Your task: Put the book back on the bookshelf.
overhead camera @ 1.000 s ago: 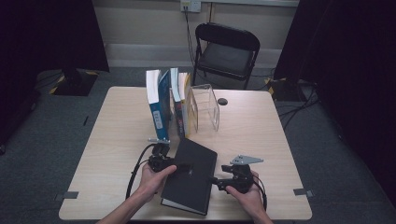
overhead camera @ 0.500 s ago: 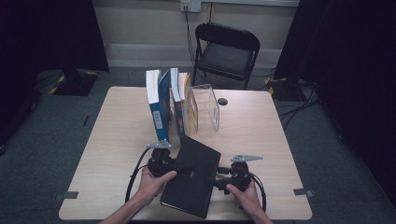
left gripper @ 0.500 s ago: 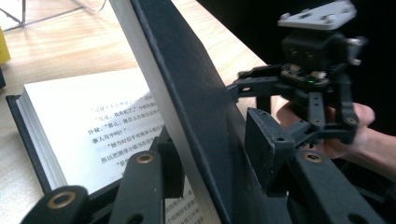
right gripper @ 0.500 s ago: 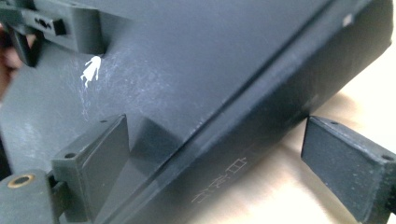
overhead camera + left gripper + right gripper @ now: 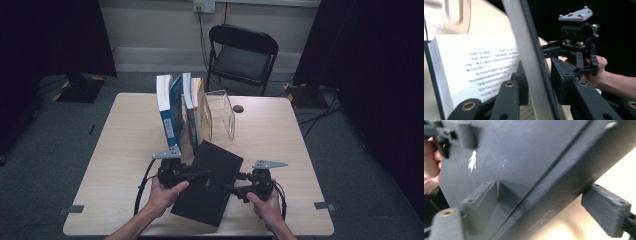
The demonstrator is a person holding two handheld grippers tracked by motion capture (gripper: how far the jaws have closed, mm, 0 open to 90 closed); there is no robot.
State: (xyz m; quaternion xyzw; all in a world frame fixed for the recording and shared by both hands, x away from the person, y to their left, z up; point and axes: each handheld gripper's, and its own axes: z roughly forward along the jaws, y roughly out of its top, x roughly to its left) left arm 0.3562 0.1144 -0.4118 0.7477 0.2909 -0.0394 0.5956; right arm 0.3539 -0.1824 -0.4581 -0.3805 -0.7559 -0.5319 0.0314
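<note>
Dim room, pale wooden table (image 5: pixel 125 150). Black book (image 5: pixel 210 182) near table's front edge, raised off top, long axis running from front edge up toward far right, near corner tipped low. Left gripper (image 5: pixel 192 175) pinching front cover (image 5: pixel 531 57), jaws just closing, pages (image 5: pixel 481 67) exposed. Right gripper (image 5: pixel 231 189) wide across spine side, pads straddling thickness. Both hands level, forearms entering from front edge.

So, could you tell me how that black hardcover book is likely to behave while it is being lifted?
The black book looks stiff: its cover keeps a straight edge in the left gripper. That gripper seems to pinch the cover alone, so the page block could sag open. The right gripper spans the thick spine, suggesting some weight, and the smooth cover might slip.
</note>
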